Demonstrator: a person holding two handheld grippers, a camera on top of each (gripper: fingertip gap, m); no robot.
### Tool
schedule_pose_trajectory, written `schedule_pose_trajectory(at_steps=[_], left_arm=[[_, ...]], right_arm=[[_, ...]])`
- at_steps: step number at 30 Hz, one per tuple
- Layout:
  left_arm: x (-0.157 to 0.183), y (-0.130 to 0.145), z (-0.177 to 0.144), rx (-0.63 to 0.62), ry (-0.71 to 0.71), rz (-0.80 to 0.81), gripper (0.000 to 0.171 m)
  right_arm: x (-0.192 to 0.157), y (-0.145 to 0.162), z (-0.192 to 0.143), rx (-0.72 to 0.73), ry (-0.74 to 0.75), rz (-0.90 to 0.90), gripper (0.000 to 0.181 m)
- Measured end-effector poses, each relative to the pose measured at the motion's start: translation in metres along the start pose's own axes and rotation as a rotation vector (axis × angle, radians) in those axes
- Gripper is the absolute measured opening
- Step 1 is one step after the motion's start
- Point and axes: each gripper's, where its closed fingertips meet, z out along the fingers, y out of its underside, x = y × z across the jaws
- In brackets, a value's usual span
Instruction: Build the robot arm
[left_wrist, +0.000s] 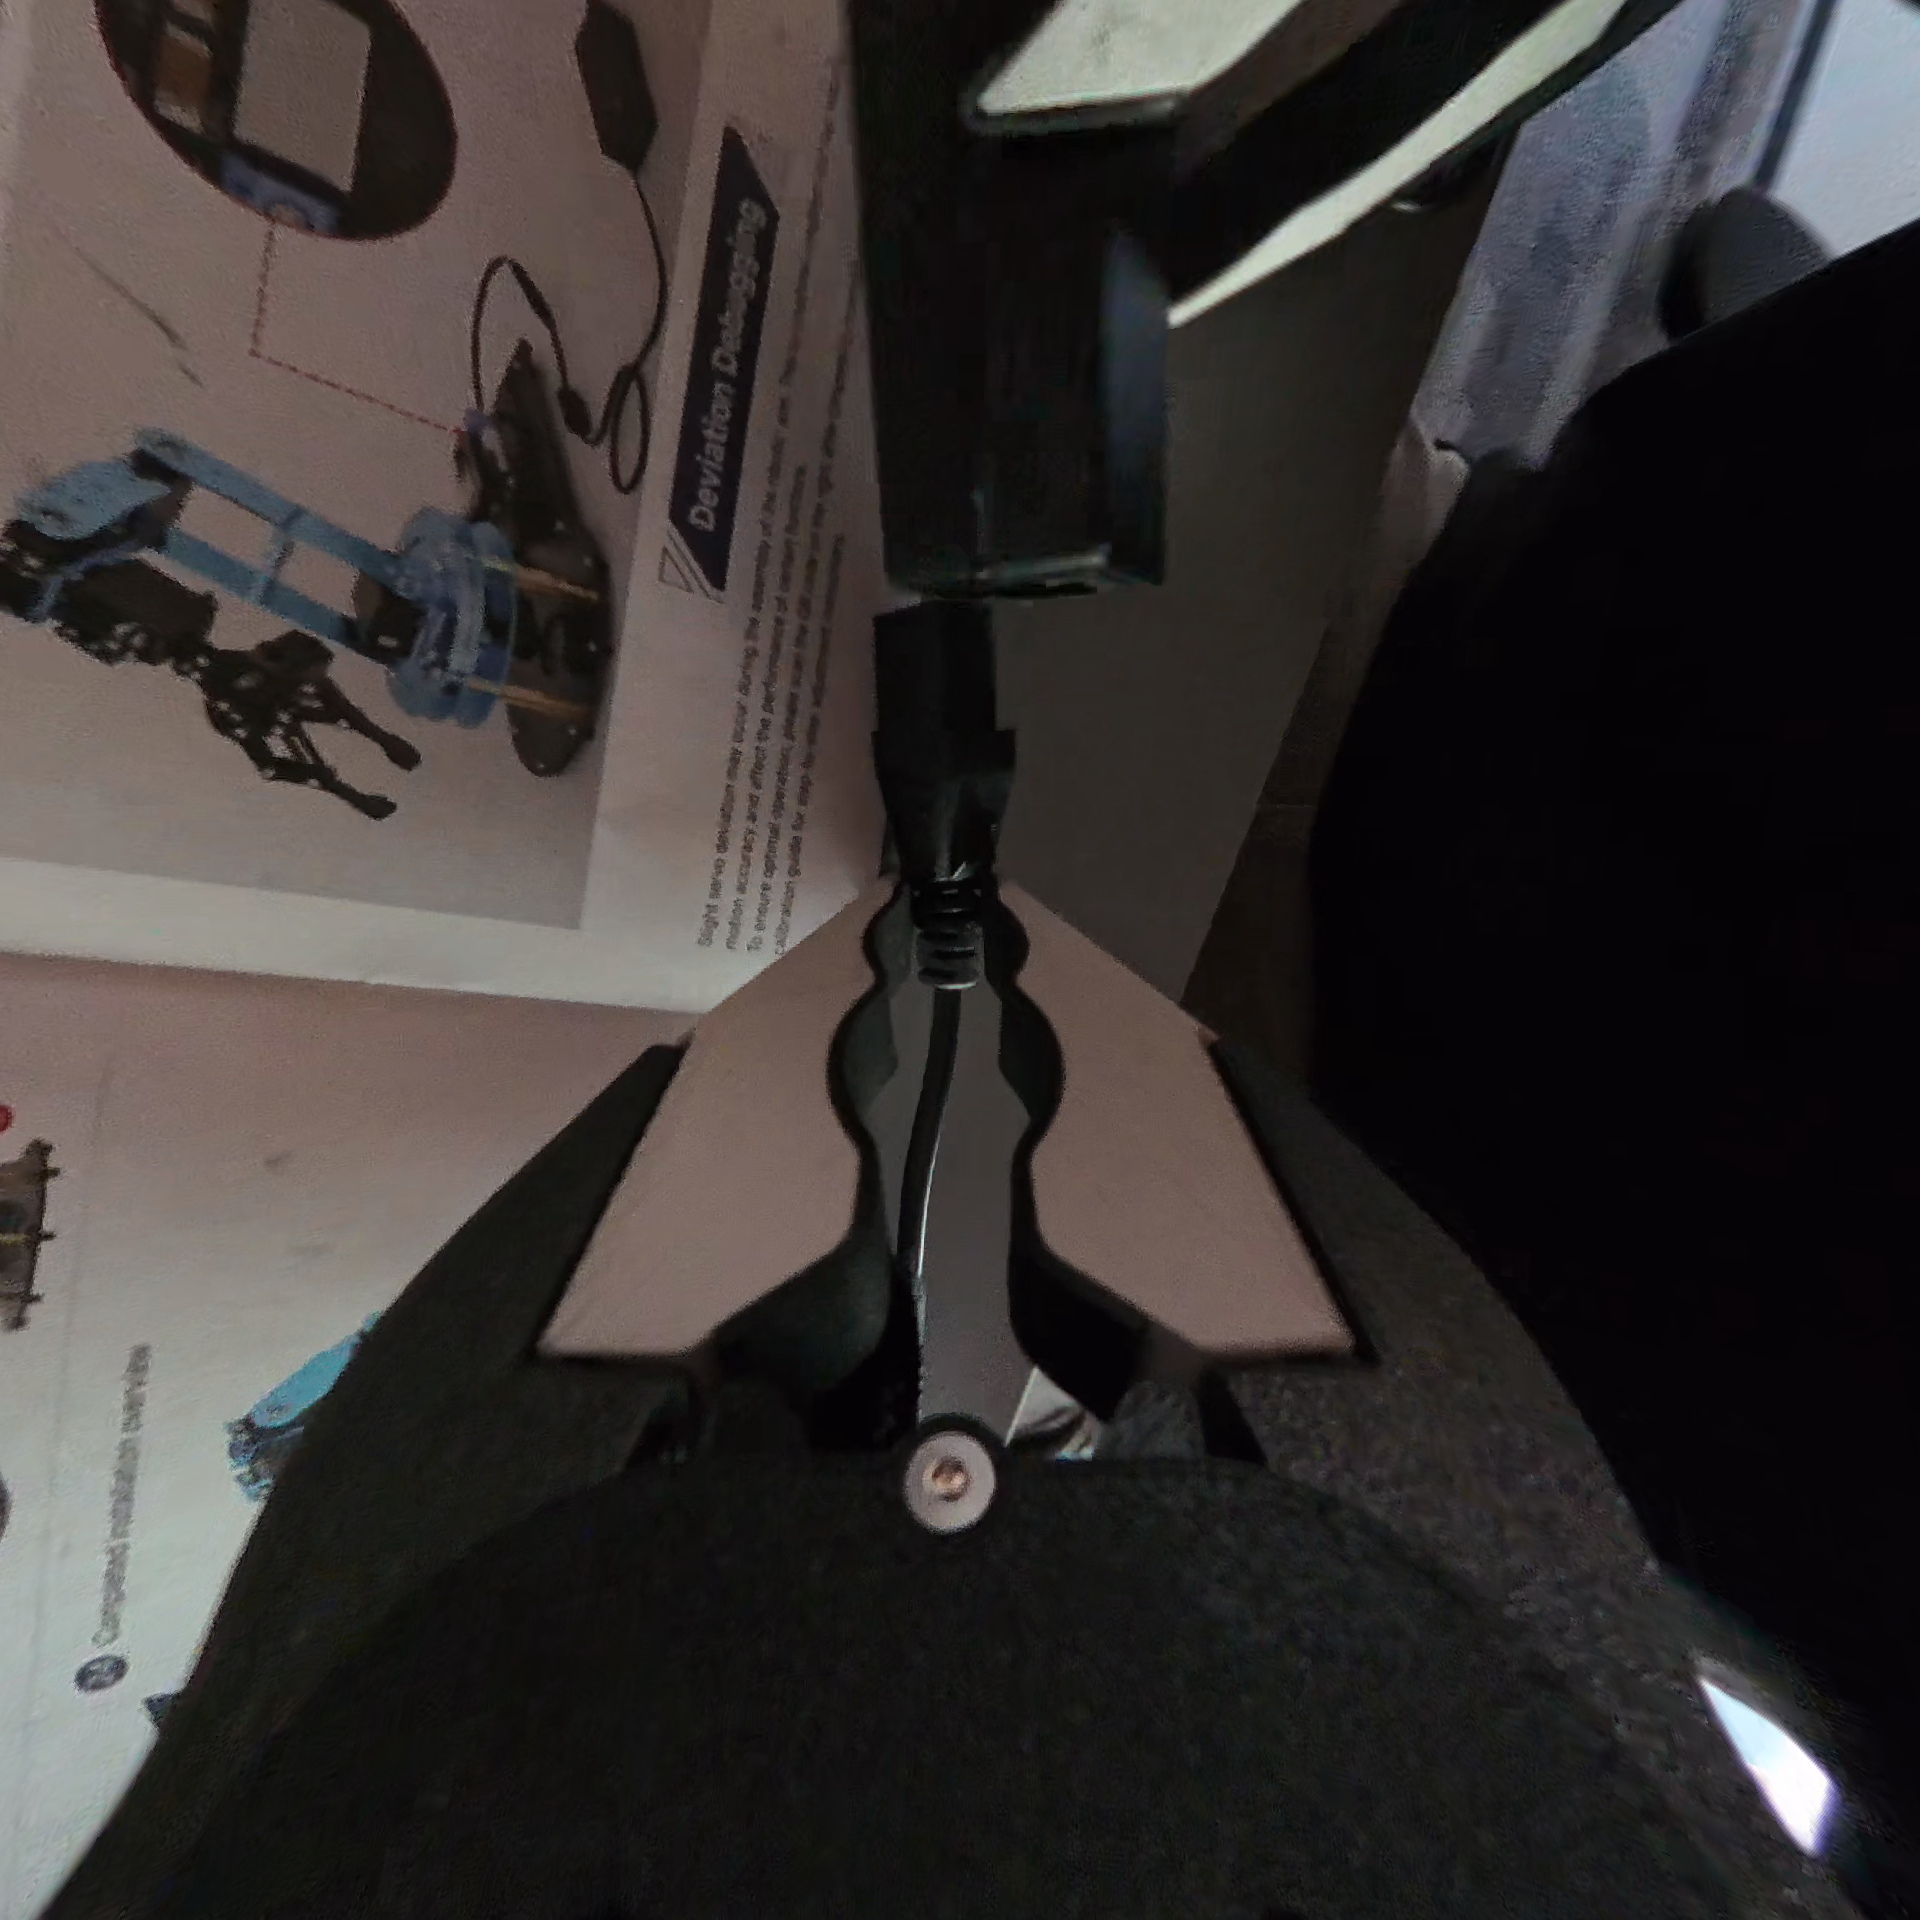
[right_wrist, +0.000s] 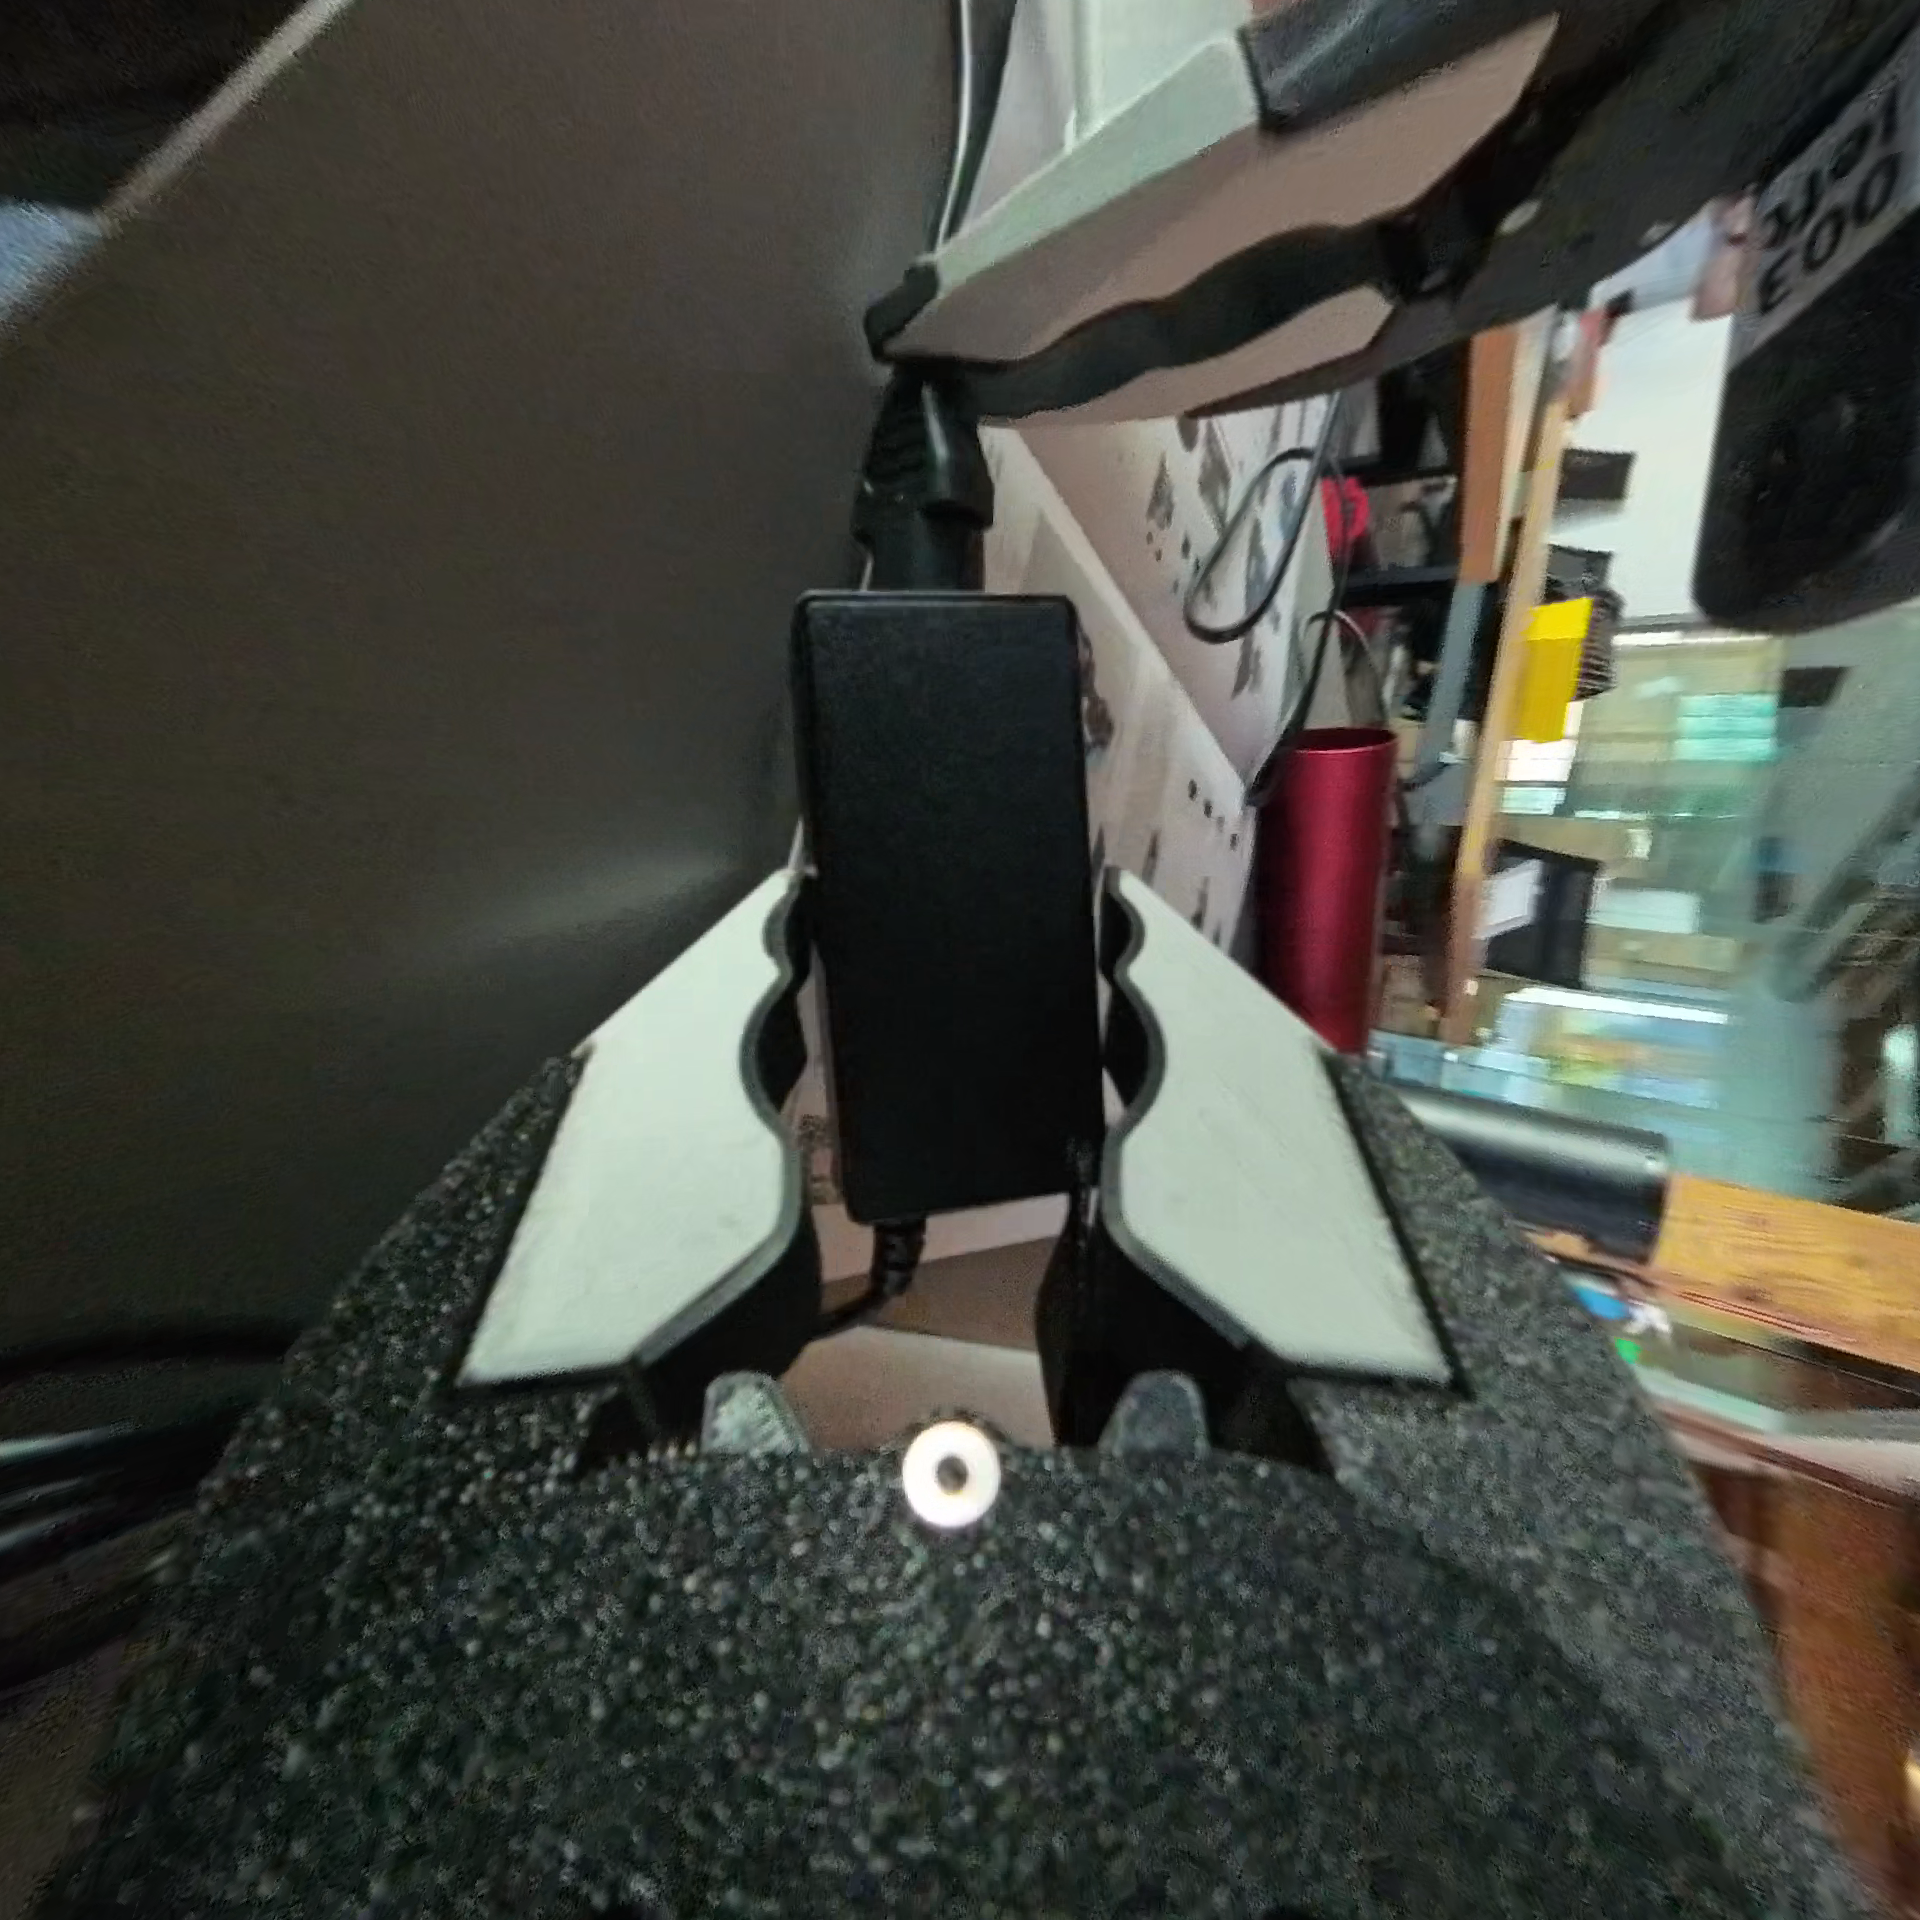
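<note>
My left gripper (left_wrist: 945, 914) is shut on the ribbed neck of a black power cable (left_wrist: 928, 1122), just behind its plug (left_wrist: 940, 748). The plug's front end meets the end of a black power adapter brick (left_wrist: 987, 364); I cannot tell how deep it sits. My right gripper (right_wrist: 951, 883) is shut on that adapter (right_wrist: 945, 831) and holds it by its long sides. In the right wrist view the plug (right_wrist: 920, 488) stands at the adapter's far end, under the left gripper's fingers (right_wrist: 1143, 260). The right gripper's fingers (left_wrist: 1091, 83) show at the top of the left wrist view.
A printed sheet with pictures of a blue robot arm (left_wrist: 364, 520) lies to the left. A dark panel (right_wrist: 416, 623) fills the left of the right wrist view. A red cylinder (right_wrist: 1325, 883), a yellow block (right_wrist: 1548, 675) and a wooden table edge (right_wrist: 1787, 1278) are on the right.
</note>
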Motion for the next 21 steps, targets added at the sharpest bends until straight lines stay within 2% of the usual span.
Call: schedule_pose_trajectory(at_steps=[5, 8, 11, 13, 16, 18, 19, 21], left_arm=[[-0.001, -0.005, 0.005, 0.103, -0.204, 0.119, 0.012], [0.000, -0.005, 0.005, 0.140, -0.273, 0.124, 0.016], [0.006, 0.005, 0.002, 0.170, -0.275, 0.118, 0.011], [0.017, 0.007, -0.003, 0.244, -0.272, 0.128, 0.011], [0.035, 0.012, -0.009, 0.323, -0.329, 0.143, 0.011], [0.044, 0.011, -0.010, 0.393, -0.375, 0.138, 0.011], [0.046, 0.009, -0.010, 0.429, -0.391, 0.126, 0.012], [0.050, 0.006, -0.012, 0.494, -0.405, 0.112, 0.011]], right_arm=[[-0.015, -0.010, -0.011, 0.069, -0.160, 0.141, 0.039], [-0.017, -0.017, -0.022, 0.114, -0.289, 0.275, 0.060], [-0.007, -0.025, -0.037, 0.196, -0.544, 0.537, 0.074], [0.019, -0.032, -0.036, 0.312, -0.604, 0.704, 0.063], [0.025, -0.063, -0.032, 0.419, -0.796, 0.837, 0.071], [0.012, -0.083, -0.026, 0.429, -0.822, 0.755, 0.065], [0.007, -0.090, -0.019, 0.420, -0.783, 0.695, 0.057], [0.006, -0.098, -0.010, 0.438, -0.680, 0.610, 0.025]])
